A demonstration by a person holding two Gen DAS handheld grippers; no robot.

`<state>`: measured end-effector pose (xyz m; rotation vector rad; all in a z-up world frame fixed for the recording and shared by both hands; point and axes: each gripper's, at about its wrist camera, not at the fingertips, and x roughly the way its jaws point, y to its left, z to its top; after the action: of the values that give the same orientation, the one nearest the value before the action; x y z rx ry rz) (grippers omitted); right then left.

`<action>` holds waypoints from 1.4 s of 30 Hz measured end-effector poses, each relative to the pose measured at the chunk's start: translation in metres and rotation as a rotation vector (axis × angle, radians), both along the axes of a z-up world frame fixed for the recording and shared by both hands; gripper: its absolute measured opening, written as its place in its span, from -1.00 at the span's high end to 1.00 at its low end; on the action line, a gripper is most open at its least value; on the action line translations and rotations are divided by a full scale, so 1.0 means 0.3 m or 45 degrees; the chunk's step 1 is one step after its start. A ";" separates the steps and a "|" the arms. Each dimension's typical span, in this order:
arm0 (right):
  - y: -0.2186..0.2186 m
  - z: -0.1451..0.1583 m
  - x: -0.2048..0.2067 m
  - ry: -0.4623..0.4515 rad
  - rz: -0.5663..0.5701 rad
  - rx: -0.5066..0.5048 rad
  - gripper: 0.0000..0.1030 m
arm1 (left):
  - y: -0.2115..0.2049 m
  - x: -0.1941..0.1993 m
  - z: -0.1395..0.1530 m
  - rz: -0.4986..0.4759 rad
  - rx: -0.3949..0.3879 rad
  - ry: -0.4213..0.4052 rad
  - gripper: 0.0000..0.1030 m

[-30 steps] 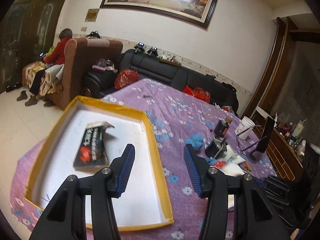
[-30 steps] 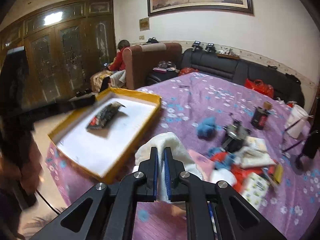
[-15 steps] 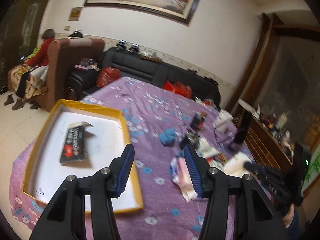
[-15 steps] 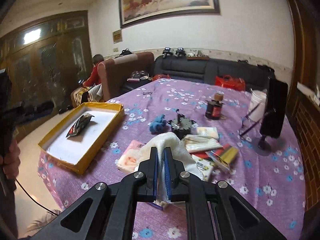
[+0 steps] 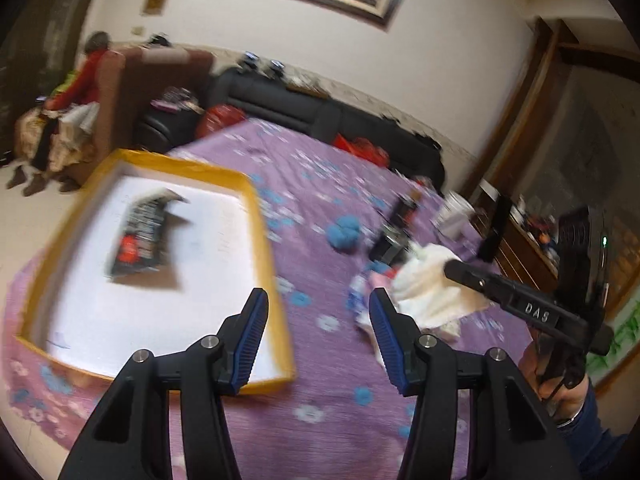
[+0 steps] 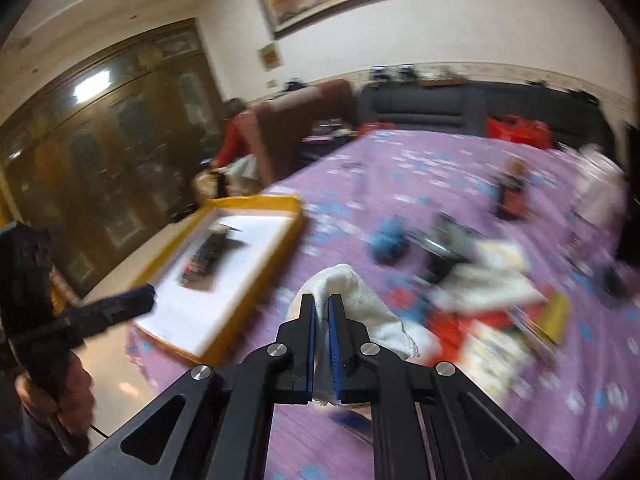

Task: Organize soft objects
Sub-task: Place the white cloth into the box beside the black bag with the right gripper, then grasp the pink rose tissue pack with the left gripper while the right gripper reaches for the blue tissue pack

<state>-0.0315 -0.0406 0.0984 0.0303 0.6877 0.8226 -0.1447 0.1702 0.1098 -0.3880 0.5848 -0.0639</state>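
Our right tool (image 6: pixel 319 312) is clamped on a white cloth (image 6: pixel 362 300); its blue pads are pressed nearly together with the fabric bunched between them and spilling out ahead and to the right of the tips. The cloth hangs above the purple flowered counter (image 6: pixel 420 168), between the yellow-rimmed tray (image 6: pixel 256 202) and the blurred clutter of packets on the right. In the left wrist view we see the same cloth (image 5: pixel 430 280) gripped at the tip of the right tool (image 5: pixel 450 269), just right of our left tool (image 5: pixel 316 320). The left tool's jaws stand apart with nothing between them; they hover over the counter (image 5: pixel 332 360) beside the near right corner of the tray (image 5: pixel 262 224). A dark packet (image 5: pixel 142 236) lies on the tray's white floor. A blue soft ball (image 5: pixel 344 232) rests on the counter beyond, well apart from both tools. We hold both tools tilted downward; our right hand (image 5: pixel 560 392) grips its handle at the frame's lower right, and our left hand (image 6: pixel 52 392) shows at the other view's lower left.
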 end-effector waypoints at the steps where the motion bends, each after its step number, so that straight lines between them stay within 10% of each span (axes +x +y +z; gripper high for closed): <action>1: 0.057 0.006 0.012 0.006 0.033 0.001 0.83 | 0.034 -0.017 0.006 0.030 -0.010 -0.011 0.00; 9: 0.583 -0.122 0.231 0.214 0.179 -0.079 0.82 | 0.205 -0.076 -0.014 0.175 -0.047 0.023 0.00; 13: 0.651 -0.183 0.305 0.289 0.152 -0.143 0.48 | 0.218 -0.080 -0.020 0.164 -0.046 0.028 0.00; 17: 0.529 -0.120 0.283 0.213 0.105 -0.072 -0.02 | 0.200 -0.070 -0.018 0.137 -0.031 0.019 -0.09; 23: 0.176 0.013 0.144 0.024 0.077 0.029 -0.02 | 0.094 -0.016 -0.023 0.016 -0.017 0.029 -0.09; 29: -0.143 -0.014 -0.018 -0.350 -0.033 -0.141 -0.11 | -0.114 0.121 -0.076 -0.191 0.012 0.146 -0.09; 42: -0.472 -0.158 0.120 -0.021 -0.159 0.149 -0.11 | -0.484 0.453 -0.201 -0.307 0.195 0.384 -0.58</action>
<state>0.0044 -0.1822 0.0510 0.1701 0.6155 0.7414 -0.0088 0.0250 0.0496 -0.1768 0.9271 -0.1931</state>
